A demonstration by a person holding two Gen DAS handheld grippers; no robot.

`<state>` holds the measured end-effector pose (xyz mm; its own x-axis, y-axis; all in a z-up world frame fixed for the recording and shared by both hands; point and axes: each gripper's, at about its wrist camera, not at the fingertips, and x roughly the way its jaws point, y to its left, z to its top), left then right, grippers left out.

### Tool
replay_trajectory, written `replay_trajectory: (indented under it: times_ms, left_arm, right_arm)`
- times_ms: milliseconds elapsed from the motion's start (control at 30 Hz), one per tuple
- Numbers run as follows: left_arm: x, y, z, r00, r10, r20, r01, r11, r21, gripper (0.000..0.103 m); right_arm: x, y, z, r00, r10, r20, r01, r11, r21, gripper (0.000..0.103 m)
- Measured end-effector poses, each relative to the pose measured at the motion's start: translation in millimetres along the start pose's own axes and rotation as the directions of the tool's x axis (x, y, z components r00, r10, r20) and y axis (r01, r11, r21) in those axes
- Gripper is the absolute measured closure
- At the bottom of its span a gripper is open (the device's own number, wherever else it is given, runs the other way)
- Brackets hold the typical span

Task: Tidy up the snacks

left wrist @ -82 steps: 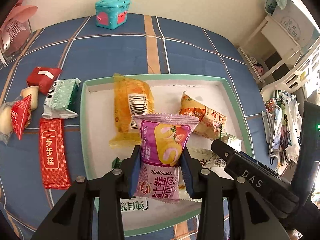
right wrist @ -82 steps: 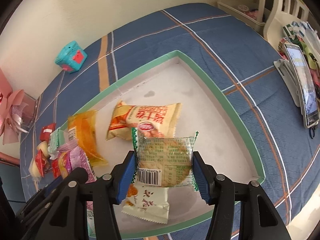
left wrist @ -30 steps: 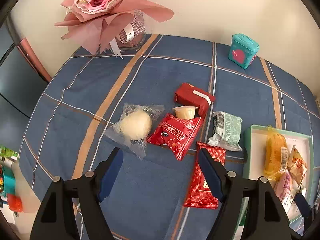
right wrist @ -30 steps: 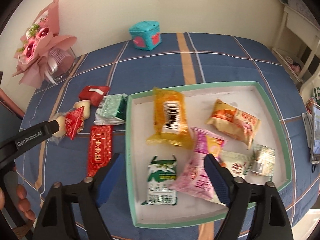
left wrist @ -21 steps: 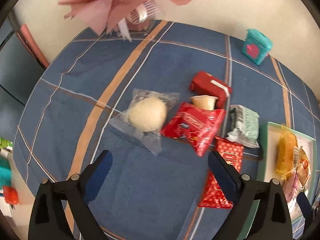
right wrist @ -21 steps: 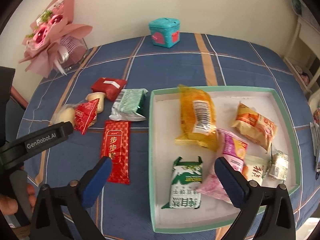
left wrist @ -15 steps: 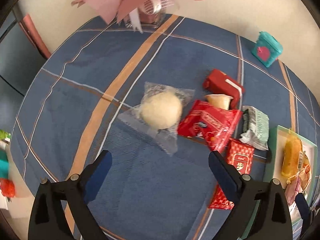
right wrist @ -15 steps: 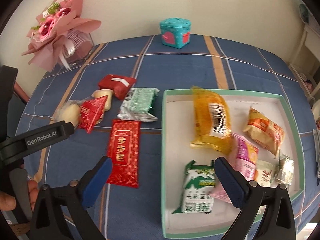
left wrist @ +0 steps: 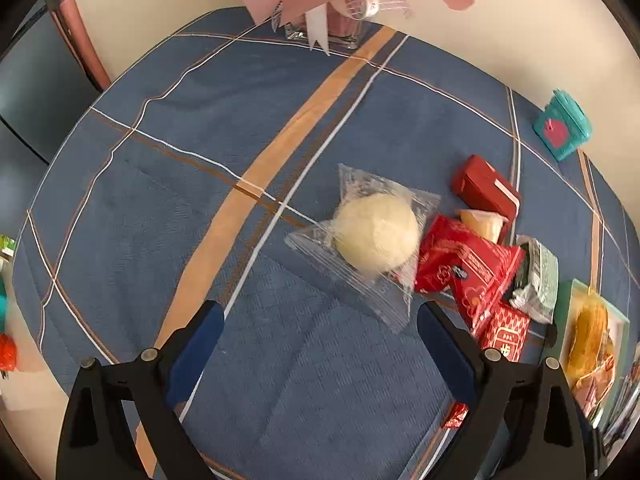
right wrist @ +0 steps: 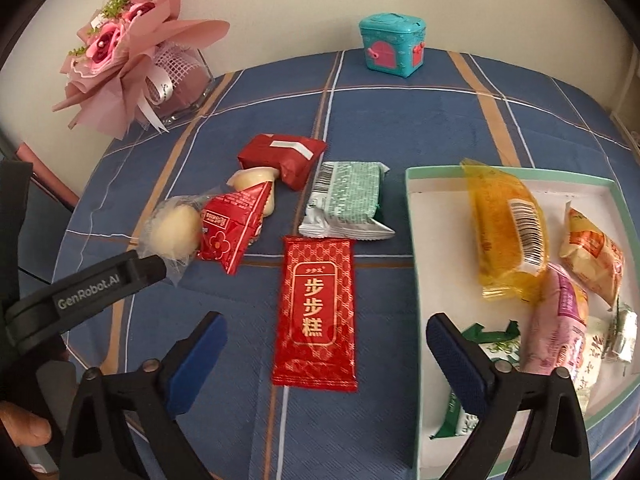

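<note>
My left gripper (left wrist: 316, 338) is open and empty, just short of a clear-wrapped white bun (left wrist: 376, 238). Right of the bun lie a red triangular packet (left wrist: 466, 268), a red block packet (left wrist: 486, 186), a pale jelly cup (left wrist: 482, 222) and a green-white packet (left wrist: 538, 280). My right gripper (right wrist: 326, 350) is open and empty over a long red packet (right wrist: 318, 304). The green-rimmed white tray (right wrist: 436, 280) at the right holds a yellow packet (right wrist: 508, 228), an orange packet (right wrist: 592, 256), a pink packet (right wrist: 560, 324) and a green packet (right wrist: 484, 356). The bun also shows in the right wrist view (right wrist: 174, 230).
A pink bouquet in a glass vase (right wrist: 132, 52) stands at the table's back left. A teal toy chest (right wrist: 392, 46) stands at the back. The left gripper's arm (right wrist: 76, 288) reaches in at the left of the right wrist view. The table has a blue plaid cloth (left wrist: 200, 168).
Both grippers let go of their packets in the tray and opened. Both swung left. The left one closed in on the white bun, the right one came over the long red packet.
</note>
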<state>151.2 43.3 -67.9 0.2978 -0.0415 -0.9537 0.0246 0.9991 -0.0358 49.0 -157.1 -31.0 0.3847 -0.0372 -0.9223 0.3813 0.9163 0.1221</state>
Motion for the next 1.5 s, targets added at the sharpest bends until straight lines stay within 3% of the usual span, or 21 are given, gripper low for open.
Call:
replay_trajectory:
  times_ms: [167,500,733,1033,1100,1133,1267,1500]
  left_arm:
    - [4,4,12,0.998,-0.062,0.008,0.063,0.998,-0.022,0.006]
    - [17,-9,40,0.995,-0.08,0.057,0.077,0.995,0.06,0.006]
    - [32,-25,44,0.995,-0.083,0.051,0.076,0.988,0.132,0.006]
    - [36,-24,43,0.995,-0.084,0.052,0.077,0.99,0.116,0.011]
    - [33,-23,43,0.994,-0.088,0.06,0.081,0.99,0.111,0.024]
    - [32,-23,43,0.994,-0.087,0.061,0.079,0.99,0.114,0.024]
    - [32,-27,41,0.994,-0.107,0.039,0.101,0.987,0.126,0.043]
    - [29,-30,33,0.997,-0.068,-0.027,0.07,0.991,0.114,0.046]
  right_arm:
    - [15,9,3,0.999,-0.008,-0.036,0.007,0.999,-0.039,0.017]
    - [43,10,8,0.995,-0.029,-0.096,0.025,0.999,-0.042,0.025]
    - [58,11,11,0.991,-0.038,-0.127,0.032,0.998,-0.05,0.039]
    - [62,21,5,0.989,-0.069,-0.133,0.058,0.995,-0.085,0.045]
    - [62,21,4,0.988,-0.069,-0.136,0.058,0.995,-0.086,0.046]
    - [62,22,3,0.988,-0.07,-0.137,0.058,0.995,-0.086,0.046]
    - [60,19,-3,0.987,-0.073,-0.141,0.061,0.994,-0.09,0.046]
    - [56,19,-7,0.984,-0.087,-0.154,0.072,0.992,-0.103,0.048]
